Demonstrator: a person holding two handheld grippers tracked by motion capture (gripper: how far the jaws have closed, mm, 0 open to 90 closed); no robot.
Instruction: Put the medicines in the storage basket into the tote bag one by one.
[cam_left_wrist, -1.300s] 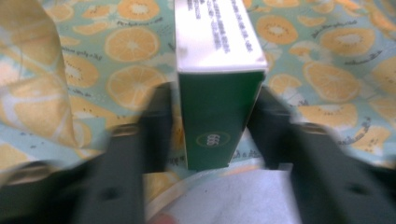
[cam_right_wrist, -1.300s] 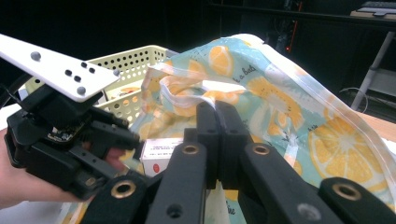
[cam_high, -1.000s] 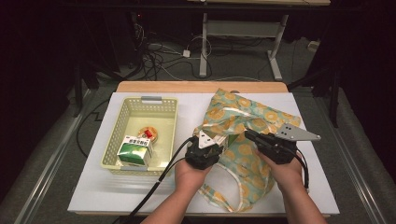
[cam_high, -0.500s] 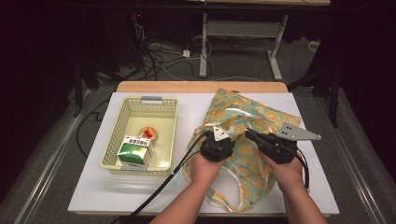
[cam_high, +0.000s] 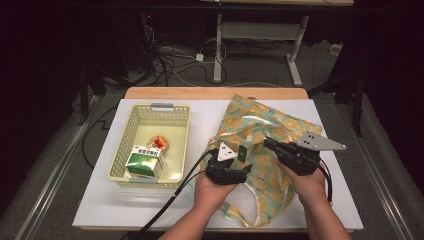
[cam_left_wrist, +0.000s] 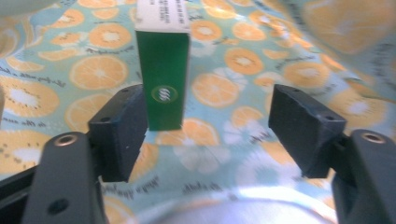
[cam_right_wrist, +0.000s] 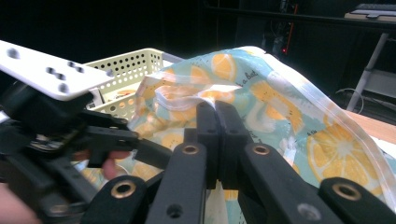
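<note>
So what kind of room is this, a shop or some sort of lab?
Most likely a lab or recording studio, not a shop: dark walls, loose cables on the floor, and one white table laid with a basket and a fruit-print bag as test items.

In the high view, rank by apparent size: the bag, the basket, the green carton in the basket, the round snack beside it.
1. Bag
2. Basket, close to the bag
3. Green carton
4. Round snack
</note>
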